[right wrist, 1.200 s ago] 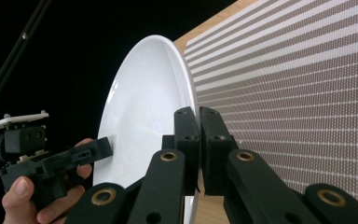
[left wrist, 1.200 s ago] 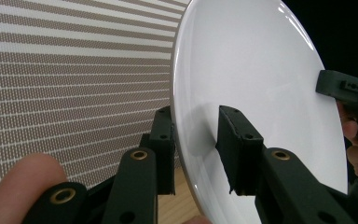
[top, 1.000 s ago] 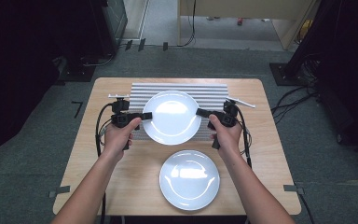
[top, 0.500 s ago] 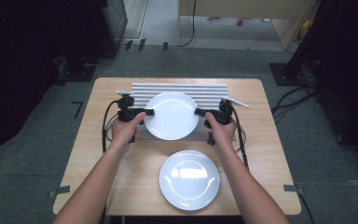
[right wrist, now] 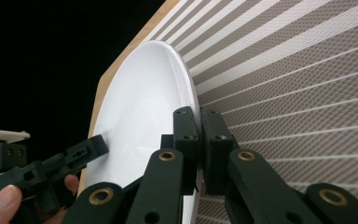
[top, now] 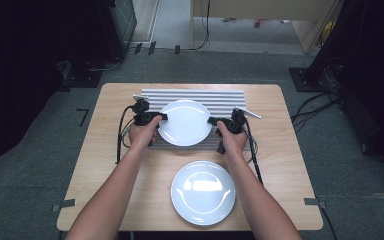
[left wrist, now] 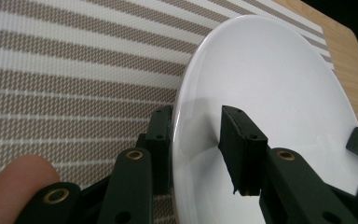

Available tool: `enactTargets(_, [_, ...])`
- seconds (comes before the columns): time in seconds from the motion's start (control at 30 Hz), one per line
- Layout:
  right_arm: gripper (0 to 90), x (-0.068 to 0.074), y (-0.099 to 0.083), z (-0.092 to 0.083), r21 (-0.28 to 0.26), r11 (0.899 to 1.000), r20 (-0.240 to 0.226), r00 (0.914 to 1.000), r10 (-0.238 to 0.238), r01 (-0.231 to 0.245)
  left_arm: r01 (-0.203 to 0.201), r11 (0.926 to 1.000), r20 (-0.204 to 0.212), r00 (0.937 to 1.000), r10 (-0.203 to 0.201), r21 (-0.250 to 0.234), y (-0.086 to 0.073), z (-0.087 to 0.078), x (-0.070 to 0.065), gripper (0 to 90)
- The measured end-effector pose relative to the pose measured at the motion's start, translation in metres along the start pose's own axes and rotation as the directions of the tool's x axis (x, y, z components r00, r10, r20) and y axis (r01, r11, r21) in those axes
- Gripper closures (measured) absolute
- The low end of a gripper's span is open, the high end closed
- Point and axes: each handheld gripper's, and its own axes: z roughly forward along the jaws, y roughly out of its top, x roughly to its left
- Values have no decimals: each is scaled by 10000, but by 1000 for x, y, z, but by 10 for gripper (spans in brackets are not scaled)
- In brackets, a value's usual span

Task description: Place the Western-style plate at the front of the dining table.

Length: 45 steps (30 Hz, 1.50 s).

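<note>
The person is holding 1 white plate (top: 185, 122) by its 2 opposite edges, above the striped mat (top: 200, 97) at the far half of the wooden table (top: 280, 165). The left gripper (top: 152, 118) is pinching the left rim, with its jaws nearly closed on the thin edge; the right gripper (top: 216, 121) is clamping the right rim just as tightly. I judge the carrying part is almost done, and what is remaining is to lay the plate flat and to release it. A second plate (top: 203, 192) is lying on the bare wood near the person, well apart from the first. Both plates are round, shallow, smooth and glossy, probably ceramic. The mat is woven, with beige and white stripes and a fine grainy texture. The jaws are matte black.
</note>
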Motion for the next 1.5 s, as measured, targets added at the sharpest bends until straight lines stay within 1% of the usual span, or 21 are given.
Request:
enactTargets(0.03, [862,0,0,0,0,10000,0,10000,0,0,-49,10000,-26,10000,49,-5,2,3,-2,655])
enactTargets(0.1, [864,-5,4,1,-350,9993,103,9998,152,-148,68,10000,16,10000,-68,62,5,11,-4,654])
enactTargets(0.13, [864,-5,4,1,-350,9993,103,9998,152,-148,71,9999,34,10000,-72,133,6,14,-3,654])
enactTargets(0.17, [865,-7,5,2,-527,9983,201,9995,261,-250,111,9998,12,9999,-111,152,7,18,-4,651])
enactTargets(0.27, [863,-10,6,4,-670,9972,374,9987,356,-331,140,9995,-140,9998,-136,277,11,28,-6,649])
enactTargets(0.37, [860,-14,7,6,-875,9955,546,9976,417,-368,38,9994,-187,9998,-32,337,15,33,-8,649])
enactTargets(0.47, [857,-15,7,8,-1153,9930,564,9978,341,-274,39,9995,-266,9996,-31,300,19,36,-9,649])
enactTargets(0.5, [853,-14,7,9,-1169,9930,679,9973,264,-184,20,9996,-315,9995,-11,267,19,37,-9,647])
enactTargets(0.53, [847,-10,7,11,-1260,9917,908,9958,-134,248,70,9997,-325,9995,-63,213,19,38,-9,641])
enactTargets(0.57, [847,-9,7,12,-1302,9908,970,9950,-230,356,123,9997,-308,9995,-116,204,20,39,-8,638])
enactTargets(0.67, [846,-7,6,13,-1393,9894,1022,9944,-277,418,202,9996,-269,9994,-197,199,20,42,-5,634])
enactTargets(0.9, [837,-11,5,19,-1394,9888,1269,9913,-353,530,64,9997,-486,9988,-53,223,19,48,-4,633])
enactTargets(1.17, [819,-16,5,25,-1472,9844,1577,9848,-723,959,-499,9983,-647,9966,517,287,21,52,-9,627])
enactTargets(1.23, [818,-17,5,25,-1468,9837,1603,9838,-797,1036,-704,9970,-681,9950,724,311,21,53,-10,616])
enactTargets(1.3, [815,-17,5,26,-1502,9821,1620,9828,-886,1134,-1024,9944,-772,9915,1043,276,20,54,-13,591])
enactTargets(1.33, [809,-17,5,26,-1501,9798,1687,9799,-1061,1319,-1107,9936,-811,9904,1122,226,19,54,-14,559])
enactTargets(1.37, [807,-17,5,26,-1480,9776,1755,9768,-1228,1495,-1359,9906,-958,9859,1370,184,18,55,-17,551])
enactTargets(1.4, [804,-17,5,26,-1444,9751,1869,9723,-1402,1683,-1359,9906,-958,9859,1370,184,18,55,-17,541])
enactTargets(1.43, [804,-17,5,26,-1444,9751,1869,9723,-1402,1683,-1422,9897,-972,9850,1429,146,17,56,-18,541])
enactTargets(1.47, [801,-18,6,26,-1413,9702,2059,9644,-1658,1969,-1436,9895,-935,9851,1443,134,17,56,-18,512])
enactTargets(1.5, [802,-19,6,26,-1442,9685,2043,9637,-1718,2032,-1452,9893,-902,9852,1458,127,17,56,-18,495])
